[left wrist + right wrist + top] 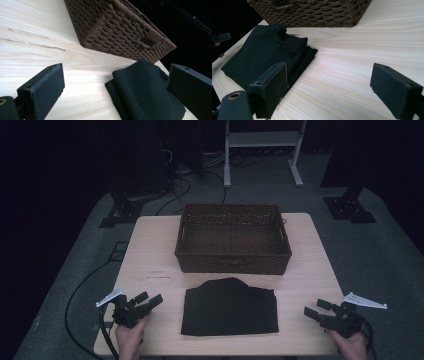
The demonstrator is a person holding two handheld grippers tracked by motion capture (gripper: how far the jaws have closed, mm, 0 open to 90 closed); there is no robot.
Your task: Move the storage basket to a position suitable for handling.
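Nothing is being gripped yet: the folded black garment [230, 306] is lying before the empty wicker basket [233, 239], flanked by the left gripper [150, 301] and right gripper [316, 307], jaws spread wide.

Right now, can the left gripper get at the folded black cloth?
Probably yes. The left gripper is open beside the folded black cloth, with bare table between them; the basket sits behind.
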